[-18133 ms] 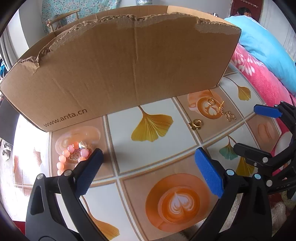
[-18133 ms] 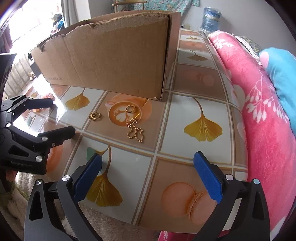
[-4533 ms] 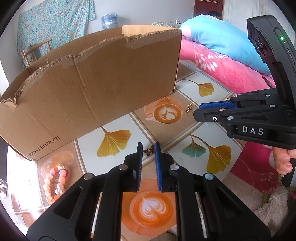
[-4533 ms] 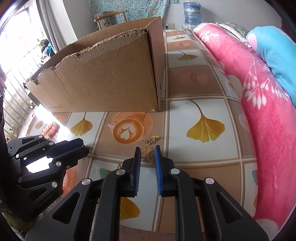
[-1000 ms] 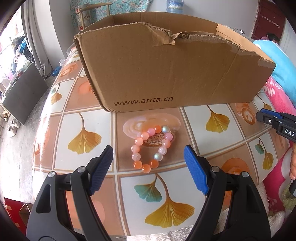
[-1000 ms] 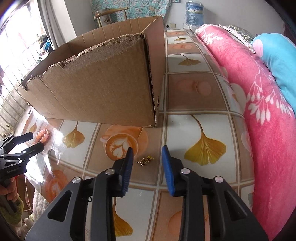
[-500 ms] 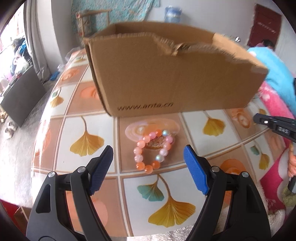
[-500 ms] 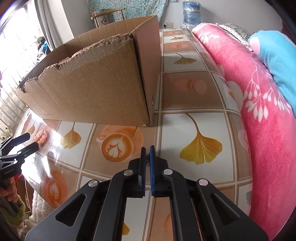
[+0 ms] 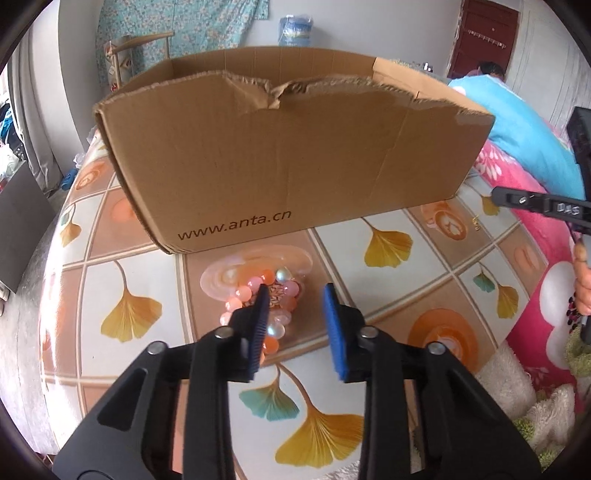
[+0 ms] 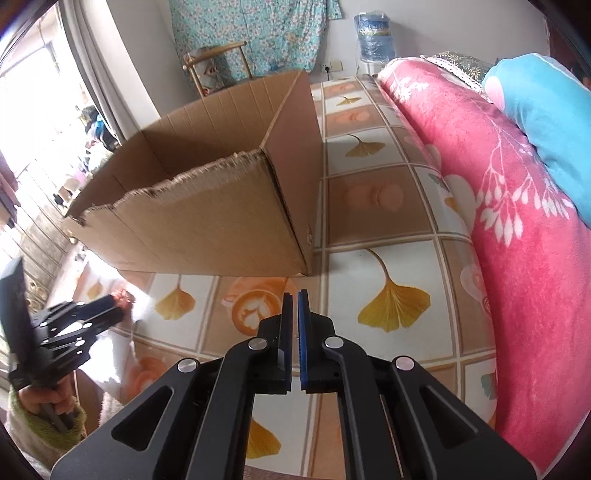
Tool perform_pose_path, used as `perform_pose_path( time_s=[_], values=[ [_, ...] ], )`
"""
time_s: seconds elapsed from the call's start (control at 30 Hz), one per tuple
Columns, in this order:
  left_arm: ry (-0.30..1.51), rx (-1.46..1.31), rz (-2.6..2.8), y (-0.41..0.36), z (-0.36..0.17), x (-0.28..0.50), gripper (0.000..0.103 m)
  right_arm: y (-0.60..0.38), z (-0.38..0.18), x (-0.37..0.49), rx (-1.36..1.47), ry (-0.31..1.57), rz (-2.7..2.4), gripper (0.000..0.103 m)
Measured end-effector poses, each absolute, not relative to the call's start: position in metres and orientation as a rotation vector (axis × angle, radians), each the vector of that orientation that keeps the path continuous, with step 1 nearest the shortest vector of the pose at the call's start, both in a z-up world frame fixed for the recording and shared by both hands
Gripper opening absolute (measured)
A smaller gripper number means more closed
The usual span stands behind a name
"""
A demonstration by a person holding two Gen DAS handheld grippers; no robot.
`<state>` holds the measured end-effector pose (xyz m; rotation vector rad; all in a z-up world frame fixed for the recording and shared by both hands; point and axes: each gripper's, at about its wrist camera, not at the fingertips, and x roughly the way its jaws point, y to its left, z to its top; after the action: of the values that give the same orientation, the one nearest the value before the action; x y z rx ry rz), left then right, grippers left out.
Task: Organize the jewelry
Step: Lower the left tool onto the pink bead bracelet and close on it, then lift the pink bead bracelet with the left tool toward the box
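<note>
Bead bracelet on desk before the cardboard box; left hand-held gripper half-open over it. Light, slippery, floppy: pinch one side. Right hand-held gripper closed; contents unclear.

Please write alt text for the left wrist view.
The left gripper, open, is over a pink bead bracelet lying on a patterned tablecloth. Behind stands an open cardboard box.

Grey wall, floral curtain, wooden chair, bright window, dark-red door.
</note>
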<state>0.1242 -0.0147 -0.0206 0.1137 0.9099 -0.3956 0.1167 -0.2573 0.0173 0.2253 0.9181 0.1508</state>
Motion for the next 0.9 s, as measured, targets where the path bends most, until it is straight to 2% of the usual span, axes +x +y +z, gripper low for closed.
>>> perform_pose_path(
  time_s=[0.1,0.23,0.53,0.7,0.73,0.83,0.9],
  values=[
    [0.917,0.138,-0.386,-0.016,-0.022,0.128,0.021,-0.259,0.023,0.113,0.24,0.9,0.168,0.003],
    [0.921,0.158,-0.365,-0.017,-0.021,0.129,0.009,-0.261,0.029,0.11,0.254,0.879,0.179,0.003],
    [0.889,0.206,-0.362,-0.022,-0.018,0.119,0.008,-0.265,0.034,0.106,0.274,0.859,0.199,0.003],
    [0.868,0.193,-0.357,-0.02,-0.011,0.116,0.008,-0.255,0.019,0.114,0.245,0.934,0.216,0.005],
    [0.866,0.189,-0.358,-0.019,-0.01,0.116,0.008,-0.253,0.014,0.116,0.229,0.953,0.199,0.009],
    [0.874,0.177,-0.36,-0.017,-0.011,0.117,0.008,-0.245,0.002,0.121,0.152,0.974,0.155,0.036],
    [0.884,0.175,-0.358,-0.017,-0.013,0.118,0.008,-0.241,-0.006,0.125,0.116,0.991,0.129,0.037]
  ],
)
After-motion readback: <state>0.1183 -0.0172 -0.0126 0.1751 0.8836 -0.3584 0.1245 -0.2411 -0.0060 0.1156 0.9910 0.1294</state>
